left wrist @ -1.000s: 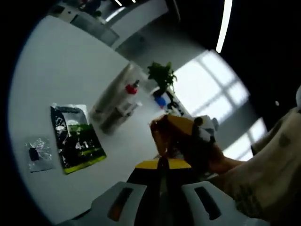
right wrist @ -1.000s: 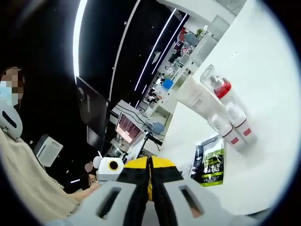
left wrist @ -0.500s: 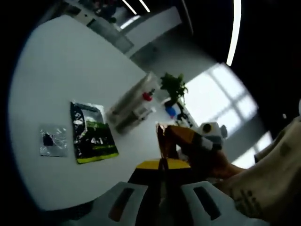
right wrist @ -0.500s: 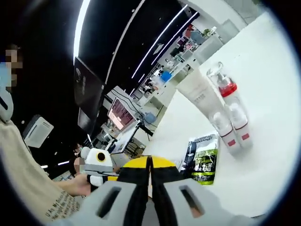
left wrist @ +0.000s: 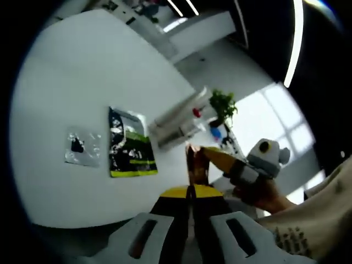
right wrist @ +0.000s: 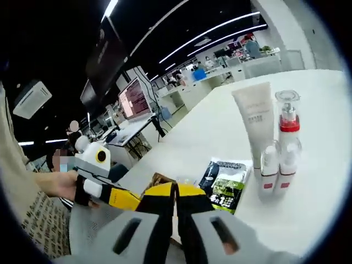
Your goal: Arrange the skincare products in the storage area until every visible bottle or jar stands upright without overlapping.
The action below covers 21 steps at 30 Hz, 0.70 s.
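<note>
Right tool (right wrist: 176, 192) closed; white tube (right wrist: 254, 124) stands upright.

A potted plant (left wrist: 223, 103) stands beyond the white table (left wrist: 71, 71).

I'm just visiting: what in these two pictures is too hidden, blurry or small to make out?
- Print on the white tube and green sachet: too small and blurred, right gripper view.
- Contents of the small clear packet: too small, left gripper view.
- Bottles in the left gripper view: tiny and blurred; their number is unclear.
- Near corner of the sachet: hidden behind the right claw.
</note>
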{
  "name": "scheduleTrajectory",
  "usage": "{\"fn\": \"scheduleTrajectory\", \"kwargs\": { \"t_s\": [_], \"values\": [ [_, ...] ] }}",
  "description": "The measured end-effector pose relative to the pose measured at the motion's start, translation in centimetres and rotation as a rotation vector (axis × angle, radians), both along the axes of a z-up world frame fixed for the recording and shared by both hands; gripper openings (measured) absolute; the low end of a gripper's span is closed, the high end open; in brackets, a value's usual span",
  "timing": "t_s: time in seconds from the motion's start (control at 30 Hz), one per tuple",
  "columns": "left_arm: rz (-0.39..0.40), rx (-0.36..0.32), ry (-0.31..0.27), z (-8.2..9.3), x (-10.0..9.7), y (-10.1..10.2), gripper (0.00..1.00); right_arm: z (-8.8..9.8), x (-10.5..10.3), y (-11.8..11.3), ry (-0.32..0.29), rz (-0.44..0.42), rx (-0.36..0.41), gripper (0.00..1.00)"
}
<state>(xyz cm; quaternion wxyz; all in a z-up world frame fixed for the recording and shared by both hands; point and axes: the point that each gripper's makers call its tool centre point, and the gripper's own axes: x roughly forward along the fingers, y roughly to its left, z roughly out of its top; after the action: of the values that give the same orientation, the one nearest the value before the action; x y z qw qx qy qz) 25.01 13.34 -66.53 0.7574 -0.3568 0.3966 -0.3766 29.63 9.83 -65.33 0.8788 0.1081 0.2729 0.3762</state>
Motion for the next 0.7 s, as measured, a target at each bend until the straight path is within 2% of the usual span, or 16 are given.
{"fn": "scheduleTrajectory", "kwargs": {
  "t_s": [0.2,0.5,0.6,0.7],
  "values": [
    [-0.013,0.02,0.011,-0.5,0.2,-0.1,0.0,-0.9,0.2,-0.2,-0.004,0.017,-0.072,0.01],
    [-0.042,0.068,0.023,-1.8,0.1,0.4,0.0,-2.5,-0.1,0.4,0.017,0.159,-0.245,0.01],
    [-0.035,0.07,0.026,-1.9,0.2,0.8,0.0,-2.4,0.1,0.8,-0.025,0.187,-0.278,0.01],
    [-0.021,0.068,0.028,-2.0,0.4,1.1,0.0,-2.4,0.3,1.0,-0.03,0.191,-0.278,0.01]
  ]
}}
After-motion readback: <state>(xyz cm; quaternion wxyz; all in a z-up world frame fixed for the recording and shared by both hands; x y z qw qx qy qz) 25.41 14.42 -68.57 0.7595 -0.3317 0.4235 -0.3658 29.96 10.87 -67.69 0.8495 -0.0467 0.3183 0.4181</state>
